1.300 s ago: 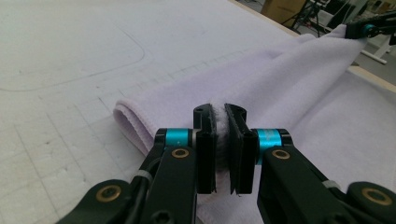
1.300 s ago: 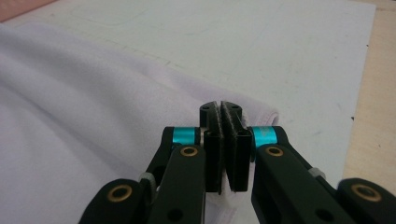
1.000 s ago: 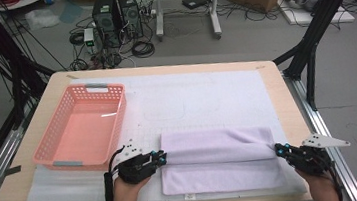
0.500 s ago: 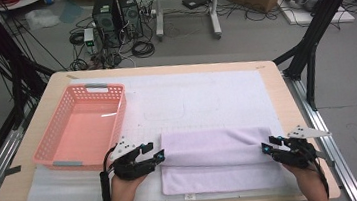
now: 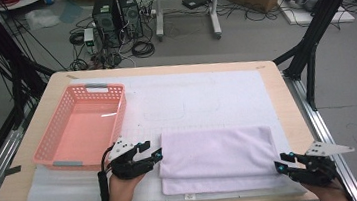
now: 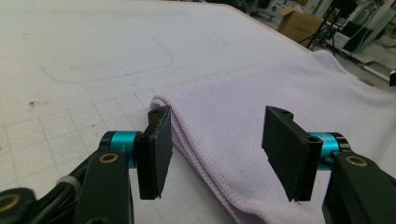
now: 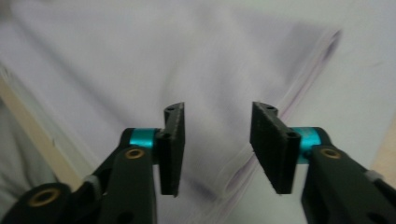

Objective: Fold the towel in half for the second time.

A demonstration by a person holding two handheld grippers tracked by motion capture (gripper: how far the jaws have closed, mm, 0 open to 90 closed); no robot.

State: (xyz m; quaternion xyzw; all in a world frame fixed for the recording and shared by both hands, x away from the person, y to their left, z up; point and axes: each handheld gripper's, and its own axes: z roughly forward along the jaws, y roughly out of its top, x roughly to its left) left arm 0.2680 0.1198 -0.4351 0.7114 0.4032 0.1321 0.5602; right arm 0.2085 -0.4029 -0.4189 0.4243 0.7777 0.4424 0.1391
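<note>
I held my left gripper (image 5: pixel 153 156) at the left end of the folded towel (image 5: pixel 217 157), low over the worktop (image 5: pixel 287 99). Its jaws had just been opening and stood well apart. In the left gripper view the towel's (image 6: pixel 280 93) folded corner lay between them, with one pad just beside the hem and the other above the cloth; neither pressed on it, so I had hold of nothing there.

My right gripper (image 5: pixel 284 162) sat at the near right corner of the towel, close to the worktop's near edge. Its jaws had also just been opening and stood partly apart. In the right gripper view, which was somewhat blurred, the layered edges of the towel (image 7: pixel 140 60) ran beneath and between the pads without being pinched.

The towel lay flat on the white mat (image 5: pixel 191 94) in the near middle of the worktop, pale lilac, folded into a long rectangle, with a lower layer showing along its near edge. A pink basket (image 5: pixel 56 143) stood to the far left of it, just beyond my left hand (image 5: pixel 120 187), apart from the towel.
</note>
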